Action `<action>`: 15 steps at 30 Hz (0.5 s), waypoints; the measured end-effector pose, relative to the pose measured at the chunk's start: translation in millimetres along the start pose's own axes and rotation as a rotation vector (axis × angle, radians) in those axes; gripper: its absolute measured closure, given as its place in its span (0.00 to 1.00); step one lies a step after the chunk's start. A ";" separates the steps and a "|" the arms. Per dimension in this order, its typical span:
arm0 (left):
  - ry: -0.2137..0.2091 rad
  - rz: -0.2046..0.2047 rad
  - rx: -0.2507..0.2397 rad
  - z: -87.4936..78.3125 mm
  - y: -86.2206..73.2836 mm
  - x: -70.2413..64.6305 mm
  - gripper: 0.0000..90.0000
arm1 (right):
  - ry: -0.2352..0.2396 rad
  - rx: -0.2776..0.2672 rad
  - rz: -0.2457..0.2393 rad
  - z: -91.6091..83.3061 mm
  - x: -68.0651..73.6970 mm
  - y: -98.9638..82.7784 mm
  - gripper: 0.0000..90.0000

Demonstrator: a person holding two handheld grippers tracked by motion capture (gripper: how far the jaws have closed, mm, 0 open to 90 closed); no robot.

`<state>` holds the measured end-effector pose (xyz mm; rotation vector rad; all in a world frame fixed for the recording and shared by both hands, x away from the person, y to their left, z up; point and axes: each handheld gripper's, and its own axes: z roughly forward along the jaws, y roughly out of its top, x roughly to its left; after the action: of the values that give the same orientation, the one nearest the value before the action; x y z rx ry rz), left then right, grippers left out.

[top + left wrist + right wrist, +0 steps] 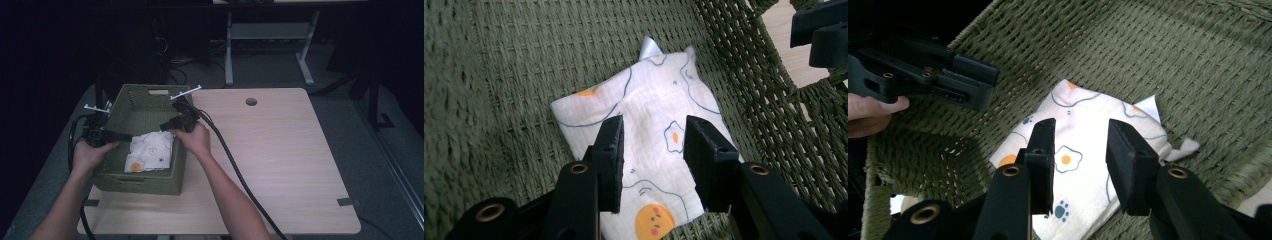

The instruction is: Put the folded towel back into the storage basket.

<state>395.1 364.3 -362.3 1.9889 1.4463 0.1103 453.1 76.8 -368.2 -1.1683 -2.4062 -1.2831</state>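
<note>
Hovering both grippers over the folded cloth (150,151) on the basket (142,182) floor, at nine o'clock on the desk (280,165): left gripper (651,137) and right gripper (1079,142) jaws spread, pinching nothing. We judge placement done; next, lift clear.

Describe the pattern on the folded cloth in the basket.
The cloth is white, printed with fried eggs, blue outlines and orange faces; the left gripper view shows it best.

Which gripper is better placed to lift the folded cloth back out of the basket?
Marginally the left gripper: its open jaws hang over the cloth in the basket; the right gripper sits at its corner.
</note>
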 end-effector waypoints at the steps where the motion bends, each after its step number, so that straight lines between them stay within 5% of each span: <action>1: -0.001 -0.004 -0.006 -0.8 -0.2 -0.2 0.68 | 0.002 -0.002 -0.002 -0.8 0.4 0.1 0.72; 15: -0.019 0.002 -0.048 -10.1 -1.2 -11.0 0.67 | 0.055 -0.030 0.007 -17.4 -5.2 0.1 0.72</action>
<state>385.5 359.5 -351.9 1.9476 1.4174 0.1254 453.3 60.6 -359.9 -1.1329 -2.3496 -1.3354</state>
